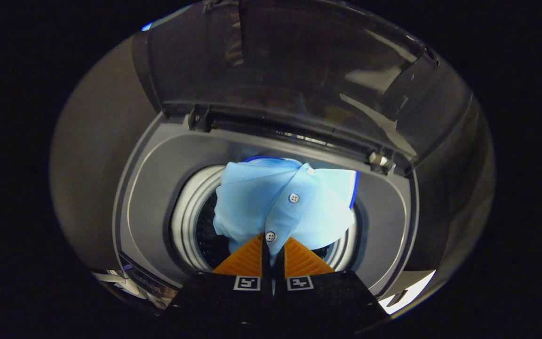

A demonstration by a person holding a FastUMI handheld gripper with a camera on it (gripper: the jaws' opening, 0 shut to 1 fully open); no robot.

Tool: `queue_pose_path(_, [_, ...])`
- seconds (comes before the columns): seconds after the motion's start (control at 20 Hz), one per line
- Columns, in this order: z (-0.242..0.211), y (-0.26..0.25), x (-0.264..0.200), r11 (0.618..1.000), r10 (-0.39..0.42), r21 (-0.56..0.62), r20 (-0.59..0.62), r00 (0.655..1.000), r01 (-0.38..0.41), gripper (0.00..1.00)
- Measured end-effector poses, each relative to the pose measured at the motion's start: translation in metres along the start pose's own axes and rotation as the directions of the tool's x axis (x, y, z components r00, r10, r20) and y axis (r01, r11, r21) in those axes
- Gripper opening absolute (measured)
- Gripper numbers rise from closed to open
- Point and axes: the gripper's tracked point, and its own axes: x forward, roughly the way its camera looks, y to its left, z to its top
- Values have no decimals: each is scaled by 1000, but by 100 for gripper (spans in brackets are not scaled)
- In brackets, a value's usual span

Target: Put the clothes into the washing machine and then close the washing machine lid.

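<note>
The gripper point(271, 242) is hanging over the washing machine's point(148, 188) open top, its two orange ribbed fingers point(245, 259) drawn nearly together and pinching a fold of the light blue shirt point(257, 197) between their tips. The cloth is being gripped at the shirt's buttoned placket, right beside the lowest white button point(270, 236), and both pads are pressing on it.

Just ahead of the fingers, the shirt is bunching in a loose heap over the mouth of the drum point(191, 212). Two more buttons are running up the placket away from the fingertips, and a darker blue trim is showing along the shirt's far edges. The drum's pale ribbed rim is curving out from under the cloth on both sides, with the dark hollow of the tub showing on the left.

Around the drum, the grey top panel of the machine is forming a broad rounded frame.

Beyond the shirt, at the panel's far edge, the dark translucent lid point(290, 70) is standing raised on its hinges point(379, 159).
</note>
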Motion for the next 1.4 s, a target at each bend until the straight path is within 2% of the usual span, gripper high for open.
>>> queue_pose_path(0.45, [-18,-1,18,998,-44,-51,-50,998,41,6])
queue_pose_path(0.65, [-20,-1,22,999,-42,23,-71,997,44,6])
queue_pose_path(0.95, [-21,6,22,985,36,172,-87,996,-20,6])
queue_pose_path(1.0, [-21,6,25,983,42,181,-81,996,-27,9])
queue_pose_path(1.25, [-21,-7,20,983,-10,182,-47,999,18,11])
queue_pose_path(1.4, [-7,1,14,983,27,184,-11,1000,-24,10])
